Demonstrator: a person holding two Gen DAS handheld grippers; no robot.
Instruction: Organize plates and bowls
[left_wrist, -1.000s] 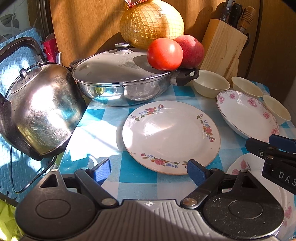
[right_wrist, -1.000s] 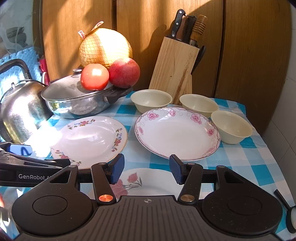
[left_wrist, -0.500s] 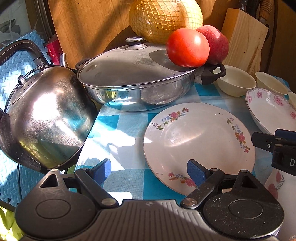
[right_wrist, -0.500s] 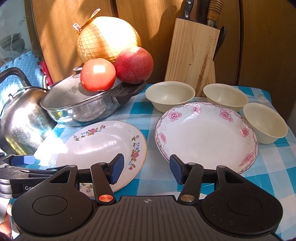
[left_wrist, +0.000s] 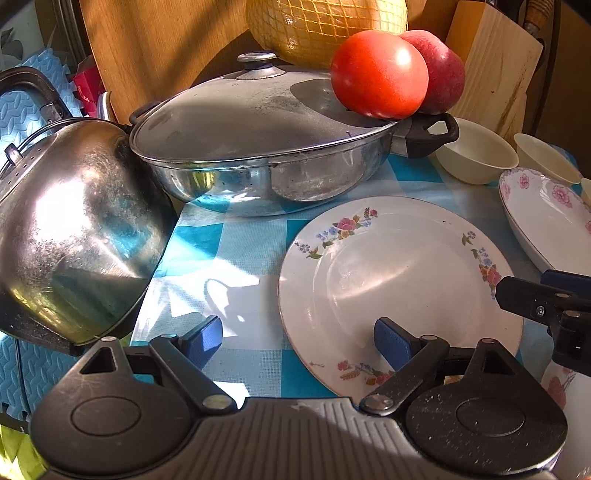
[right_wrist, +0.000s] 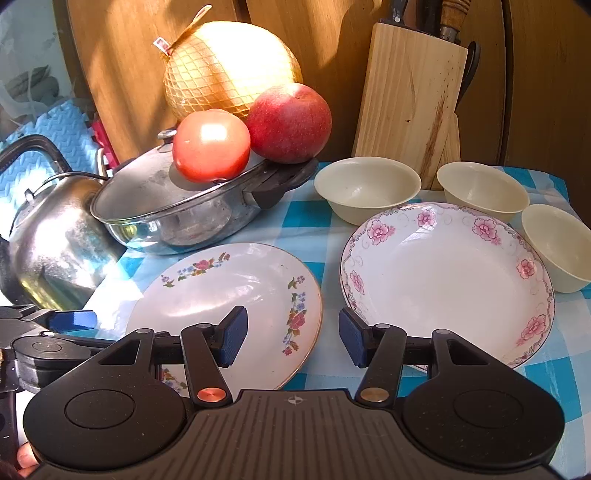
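Note:
A flat white plate with small flower sprays lies on the blue checked cloth. To its right is a deep plate with pink flowers. Three cream bowls stand behind it. A third plate with red flowers shows at the lower right of the left wrist view. My left gripper is open, its right finger over the flat plate's near rim. My right gripper is open and empty above the gap between the two plates.
A steel kettle stands at the left. A lidded steel pan behind the flat plate carries a tomato and an apple. A netted pomelo and a wooden knife block stand against the wooden wall.
Both grippers have moved forward and lower toward the plates. The left one has shifted left, so the flat plate now sits to its right. Both stay open.

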